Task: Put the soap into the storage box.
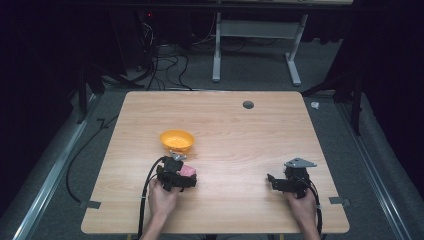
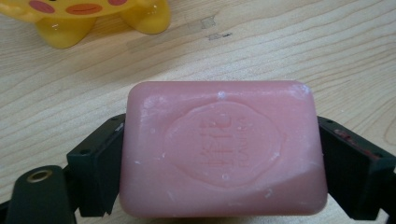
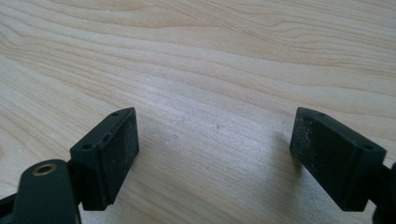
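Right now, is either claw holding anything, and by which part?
The left claw clamps the pink soap bar across its two short ends. The right claw is open, holding nothing.

A lab: dark curtains, floor cables (image 1: pixel 165 62), test table (image 1: pixel 225 130).

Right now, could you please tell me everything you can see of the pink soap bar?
The pink soap bar is a rounded rectangle, waxy and matte, with an embossed oval seal and small white scuffs. It sits flat side up between the left tool jaws, which press its two short ends, near the yellow bowl.
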`<action>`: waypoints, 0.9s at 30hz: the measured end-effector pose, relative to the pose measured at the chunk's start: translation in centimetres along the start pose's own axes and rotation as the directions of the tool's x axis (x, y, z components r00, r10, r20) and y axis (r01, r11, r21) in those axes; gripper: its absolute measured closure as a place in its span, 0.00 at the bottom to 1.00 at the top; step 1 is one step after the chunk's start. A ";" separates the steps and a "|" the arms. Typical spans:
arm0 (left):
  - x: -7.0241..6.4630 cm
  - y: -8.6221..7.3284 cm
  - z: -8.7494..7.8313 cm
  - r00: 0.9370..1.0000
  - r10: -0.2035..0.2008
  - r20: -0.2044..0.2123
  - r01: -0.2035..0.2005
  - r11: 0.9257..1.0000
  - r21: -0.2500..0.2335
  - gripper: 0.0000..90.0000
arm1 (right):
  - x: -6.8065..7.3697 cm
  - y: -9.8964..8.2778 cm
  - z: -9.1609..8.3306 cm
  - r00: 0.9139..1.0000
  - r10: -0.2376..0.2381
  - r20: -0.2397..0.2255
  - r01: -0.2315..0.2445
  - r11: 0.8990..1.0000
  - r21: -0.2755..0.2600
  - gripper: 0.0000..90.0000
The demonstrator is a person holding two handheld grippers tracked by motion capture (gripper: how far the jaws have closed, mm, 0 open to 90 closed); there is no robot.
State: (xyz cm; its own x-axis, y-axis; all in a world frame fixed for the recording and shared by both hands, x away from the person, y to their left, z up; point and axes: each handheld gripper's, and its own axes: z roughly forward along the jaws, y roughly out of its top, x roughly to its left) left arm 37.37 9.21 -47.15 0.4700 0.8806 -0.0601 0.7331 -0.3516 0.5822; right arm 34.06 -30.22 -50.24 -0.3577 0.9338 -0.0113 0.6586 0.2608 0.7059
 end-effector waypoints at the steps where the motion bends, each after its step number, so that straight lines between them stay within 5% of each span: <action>1: 0.0 0.0 -0.1 1.000 -0.001 0.002 0.001 1.000 0.000 0.15 | 0.0 0.0 0.0 1.000 0.000 0.000 0.000 1.000 0.000 0.18; 27: 1.2 0.7 -3.1 1.000 0.001 0.017 -0.001 0.999 -0.048 0.15 | 0.0 0.0 0.0 1.000 0.000 0.000 0.000 1.000 0.000 0.18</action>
State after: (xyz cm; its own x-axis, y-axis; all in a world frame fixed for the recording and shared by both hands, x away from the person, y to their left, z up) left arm 36.92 10.97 -44.29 0.4795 0.8745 -0.0733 0.7085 -0.3365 0.6202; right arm 34.06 -30.22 -50.24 -0.3576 0.9338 -0.0116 0.6585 0.2609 0.7059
